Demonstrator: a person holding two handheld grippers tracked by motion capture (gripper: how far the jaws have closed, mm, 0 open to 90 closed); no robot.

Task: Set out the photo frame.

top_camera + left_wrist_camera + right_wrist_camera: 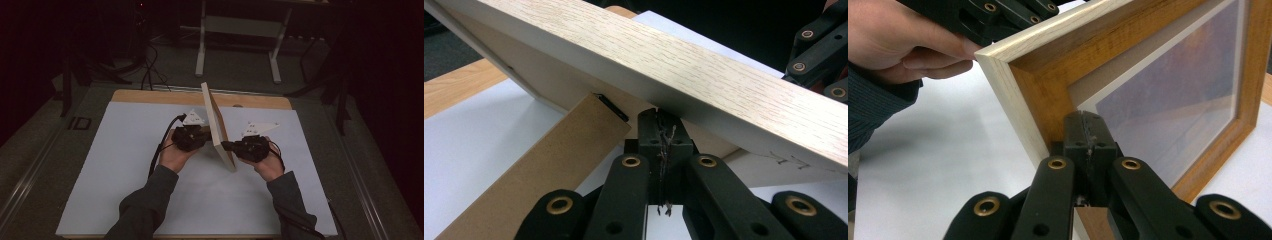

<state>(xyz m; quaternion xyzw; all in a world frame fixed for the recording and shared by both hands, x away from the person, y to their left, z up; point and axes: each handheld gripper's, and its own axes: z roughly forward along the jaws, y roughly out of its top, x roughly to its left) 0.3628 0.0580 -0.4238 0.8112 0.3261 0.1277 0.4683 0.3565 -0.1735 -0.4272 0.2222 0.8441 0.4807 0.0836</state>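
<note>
High view: wooden picture frame (218, 125), standing tilted on white table sheet (100, 165) between both hands. Left gripper (196, 138) jaws closed, behind frame beside hardboard easel leg (539, 175). Right gripper (229, 146) jaws closed, against front. Advice: steady front, swing leg out gently.

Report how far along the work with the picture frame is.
Done: the picture frame is up on edge on the white sheet, and its brown back stand is swung out. In hand: the left gripper and right gripper, jaws shut, steady it from both sides. Left: letting go so it stands on its own.
</note>
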